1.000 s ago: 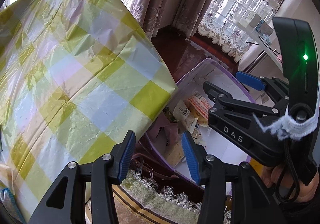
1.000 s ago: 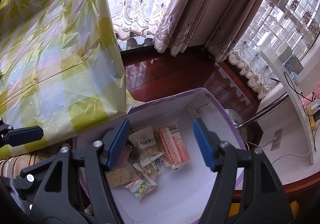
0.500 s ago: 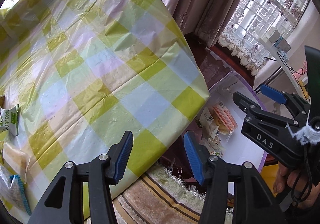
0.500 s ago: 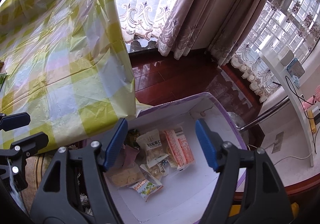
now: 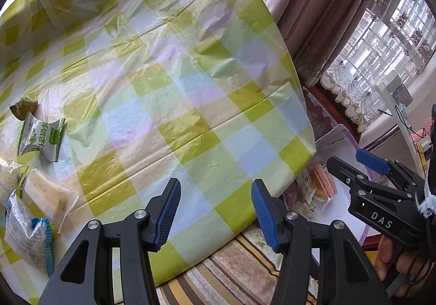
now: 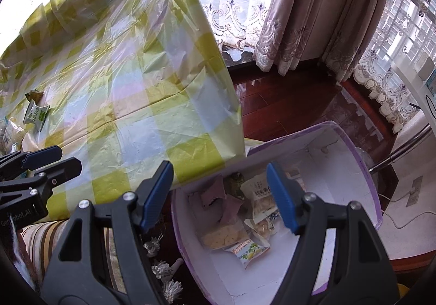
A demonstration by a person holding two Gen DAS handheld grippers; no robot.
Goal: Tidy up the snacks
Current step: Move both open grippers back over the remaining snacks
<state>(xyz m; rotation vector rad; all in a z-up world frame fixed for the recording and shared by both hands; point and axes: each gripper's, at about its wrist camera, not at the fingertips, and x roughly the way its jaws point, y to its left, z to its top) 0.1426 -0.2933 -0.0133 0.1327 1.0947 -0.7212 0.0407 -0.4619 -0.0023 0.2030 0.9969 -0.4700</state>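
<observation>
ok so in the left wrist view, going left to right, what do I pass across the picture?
Clear packet with blue edge → green and white snack packet → left tongs → orange snack pack in the box → right tongs.

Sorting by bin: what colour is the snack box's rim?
Purple, on the snack box; the right wrist view shows it best.

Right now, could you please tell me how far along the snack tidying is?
Partly done. Several packets already lie in the purple box, including a yellow-green packet. Nothing is in hand: the left gripper and right gripper are both open and empty. Still left on the table are a green-and-white packet, a blue-edged bag and a few more at its left edge.
</observation>
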